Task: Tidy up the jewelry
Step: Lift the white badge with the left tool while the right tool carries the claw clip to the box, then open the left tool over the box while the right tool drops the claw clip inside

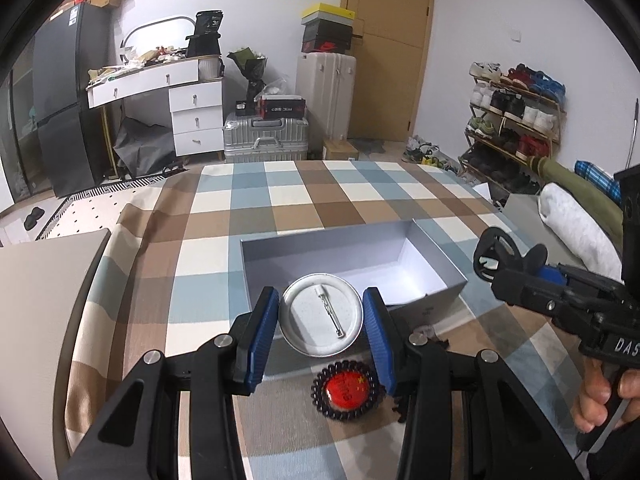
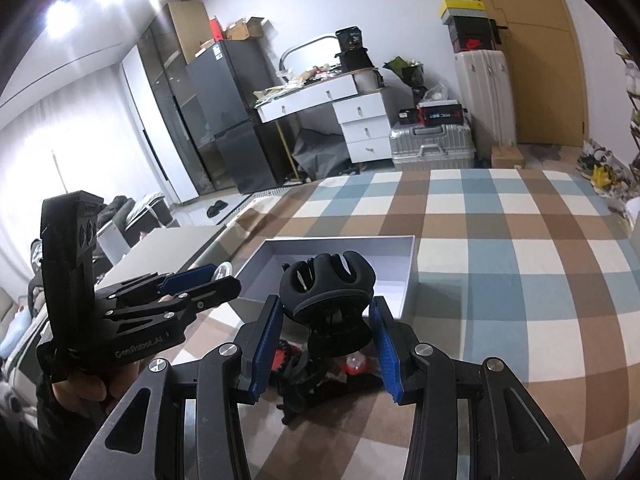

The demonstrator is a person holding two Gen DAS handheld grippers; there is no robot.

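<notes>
My left gripper [image 1: 321, 296] is shut on a round pin badge [image 1: 320, 320], held silver back up with its pin showing, over the near wall of an open grey box [image 1: 256, 264]. On the cloth below lies a red badge [image 1: 345, 389] ringed by a dark bead bracelet [image 1: 320, 376]. My right gripper [image 2: 326, 301] is shut on a black hair claw [image 2: 327, 284] above the near end of the grey box [image 2: 412, 276]. Under it lies a heap of dark and red jewelry [image 2: 308, 372]. Each gripper shows in the other's view: the right gripper [image 1: 512, 270] and the left gripper [image 2: 208, 276].
A checked cloth [image 1: 288, 208] covers the table. A flat grey lid or board [image 1: 44, 280] lies at its left edge. A hand [image 1: 596, 396] grips the right handle. Behind are suitcases [image 1: 266, 138], a white desk, a dark fridge and a shoe rack [image 1: 516, 112].
</notes>
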